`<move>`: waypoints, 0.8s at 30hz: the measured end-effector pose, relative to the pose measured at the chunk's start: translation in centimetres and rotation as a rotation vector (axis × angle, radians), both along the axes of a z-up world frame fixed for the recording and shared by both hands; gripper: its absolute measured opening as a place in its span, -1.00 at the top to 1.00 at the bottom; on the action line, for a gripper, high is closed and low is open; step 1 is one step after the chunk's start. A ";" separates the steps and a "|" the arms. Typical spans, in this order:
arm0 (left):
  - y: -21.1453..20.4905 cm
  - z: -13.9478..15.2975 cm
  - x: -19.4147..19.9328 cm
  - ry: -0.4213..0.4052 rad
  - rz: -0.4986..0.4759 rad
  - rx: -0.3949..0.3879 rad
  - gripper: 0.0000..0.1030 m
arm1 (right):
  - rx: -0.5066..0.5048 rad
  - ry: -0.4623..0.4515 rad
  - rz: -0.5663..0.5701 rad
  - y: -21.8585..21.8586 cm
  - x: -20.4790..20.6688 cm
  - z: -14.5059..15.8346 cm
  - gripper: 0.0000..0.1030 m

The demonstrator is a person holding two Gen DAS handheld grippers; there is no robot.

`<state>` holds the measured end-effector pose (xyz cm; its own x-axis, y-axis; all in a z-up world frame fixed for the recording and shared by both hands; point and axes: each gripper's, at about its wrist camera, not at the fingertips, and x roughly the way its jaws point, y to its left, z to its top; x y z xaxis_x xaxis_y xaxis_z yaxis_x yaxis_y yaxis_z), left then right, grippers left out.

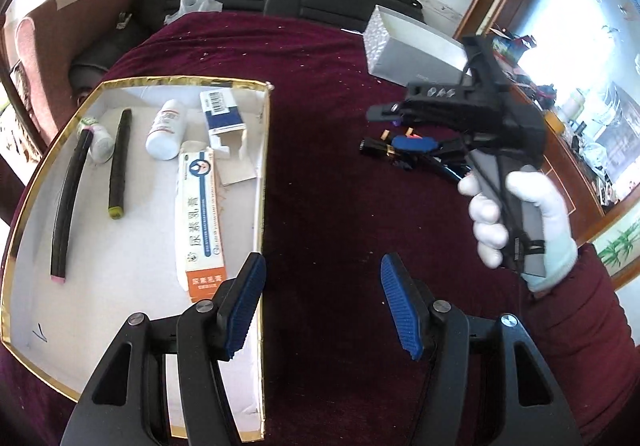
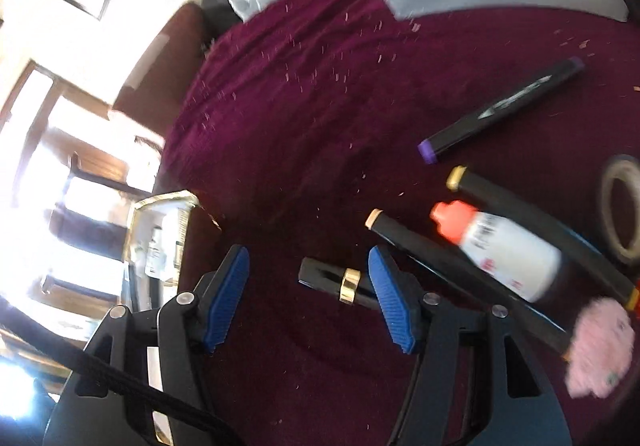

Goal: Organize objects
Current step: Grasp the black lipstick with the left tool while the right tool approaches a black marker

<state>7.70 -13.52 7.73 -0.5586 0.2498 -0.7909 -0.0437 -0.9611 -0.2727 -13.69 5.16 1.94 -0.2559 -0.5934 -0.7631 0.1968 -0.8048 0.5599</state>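
Left wrist view: the left gripper (image 1: 322,306) hangs half open and empty over the gold-rimmed box (image 1: 262,165), where the cream carton (image 1: 200,221) and white bottle (image 1: 164,133) already lie. Right wrist view: the right gripper (image 2: 308,298), parted and empty, hovers by the gold-banded black tube (image 2: 332,280); crowded against the black pen (image 2: 460,270) and orange-capped bottle (image 2: 504,254), a careless close could nudge those neighbours or pinch two.
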 end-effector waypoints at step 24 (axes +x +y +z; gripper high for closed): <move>8.4 -2.8 -11.6 -0.020 -0.013 -0.182 -0.04 | -0.056 0.064 -0.102 10.9 9.6 4.9 -0.26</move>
<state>-3.85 -5.16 4.90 -0.5400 0.1089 -0.8346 -0.0527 -0.9940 -0.0956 -4.13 16.02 6.81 -0.3638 -0.6034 -0.7096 0.1523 -0.7901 0.5938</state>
